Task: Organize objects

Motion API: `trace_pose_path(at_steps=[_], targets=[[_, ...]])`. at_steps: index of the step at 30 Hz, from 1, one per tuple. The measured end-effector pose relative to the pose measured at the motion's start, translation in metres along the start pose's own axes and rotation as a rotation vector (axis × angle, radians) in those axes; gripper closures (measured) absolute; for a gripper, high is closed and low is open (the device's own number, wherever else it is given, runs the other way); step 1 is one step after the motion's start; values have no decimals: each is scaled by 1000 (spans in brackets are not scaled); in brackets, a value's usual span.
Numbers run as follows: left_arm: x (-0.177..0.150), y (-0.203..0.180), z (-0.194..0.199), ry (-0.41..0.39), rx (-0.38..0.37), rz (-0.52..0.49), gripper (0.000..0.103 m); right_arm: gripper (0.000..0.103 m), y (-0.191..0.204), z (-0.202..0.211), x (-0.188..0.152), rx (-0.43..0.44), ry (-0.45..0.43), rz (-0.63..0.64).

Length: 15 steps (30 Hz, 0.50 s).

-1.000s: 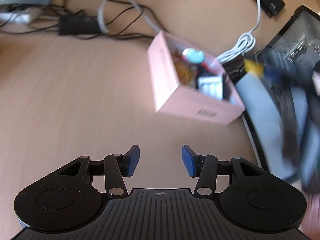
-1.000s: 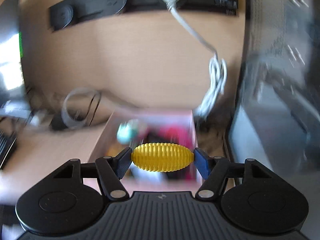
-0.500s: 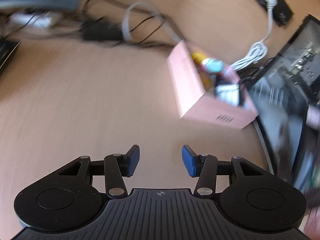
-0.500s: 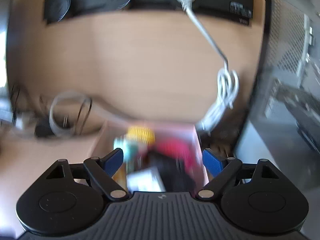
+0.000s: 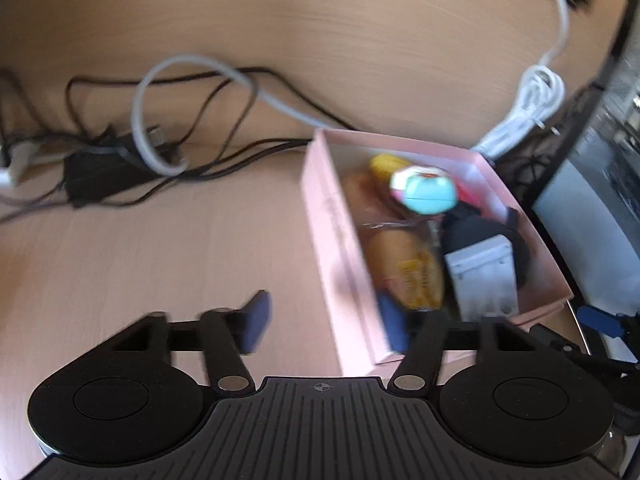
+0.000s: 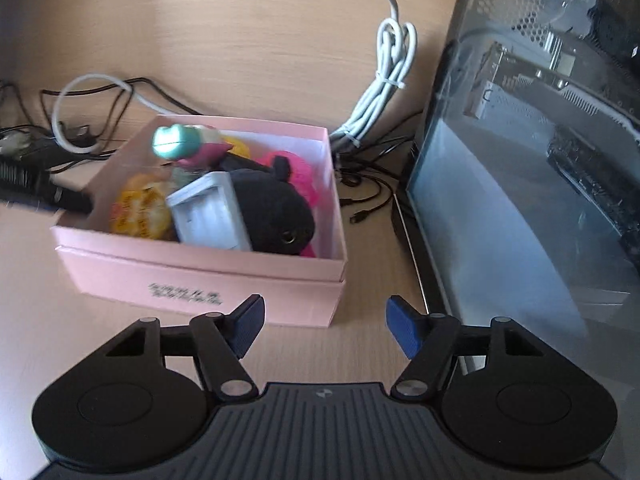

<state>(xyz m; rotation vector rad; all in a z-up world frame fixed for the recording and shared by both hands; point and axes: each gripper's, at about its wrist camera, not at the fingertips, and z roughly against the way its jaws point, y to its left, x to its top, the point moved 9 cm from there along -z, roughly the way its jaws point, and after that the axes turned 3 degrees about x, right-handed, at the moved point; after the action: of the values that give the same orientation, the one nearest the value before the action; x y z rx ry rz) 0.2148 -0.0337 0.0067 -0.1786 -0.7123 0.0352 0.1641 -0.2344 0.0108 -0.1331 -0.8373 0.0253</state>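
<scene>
Box position: the pink box (image 6: 200, 276) sits on the desk just ahead-left of the right gripper (image 6: 324, 328), its long side facing the gripper.
Nearer hand: the left gripper (image 5: 324, 320) straddles the box's near corner.
Jaws: both spread, holding nothing.
Change: a second ago the right gripper pinched the yellow ribbed ball (image 5: 386, 164); it now lies in the box.

The wooden desk (image 6: 248, 28) carries a pink box (image 6: 208, 280), tangled cables (image 5: 172, 120) and a computer case (image 6: 540, 160).
</scene>
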Motion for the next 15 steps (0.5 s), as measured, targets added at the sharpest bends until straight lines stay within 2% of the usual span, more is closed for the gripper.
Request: trace_pose_path(at_steps=[2, 6, 9, 11, 15], targets=[[-3, 15, 8, -17, 28, 22, 23, 35, 1, -6, 4, 13, 14, -20], [1, 45, 8, -25, 91, 52, 7, 35, 16, -12, 8, 56, 7, -32], [10, 69, 3, -41, 117, 87, 5, 35, 34, -20, 14, 85, 22, -36], [13, 77, -3, -49, 120, 73, 1, 35, 47, -21, 17, 102, 20, -19], [13, 77, -6, -36, 102, 82, 2, 35, 62, -22, 20, 62, 27, 15]])
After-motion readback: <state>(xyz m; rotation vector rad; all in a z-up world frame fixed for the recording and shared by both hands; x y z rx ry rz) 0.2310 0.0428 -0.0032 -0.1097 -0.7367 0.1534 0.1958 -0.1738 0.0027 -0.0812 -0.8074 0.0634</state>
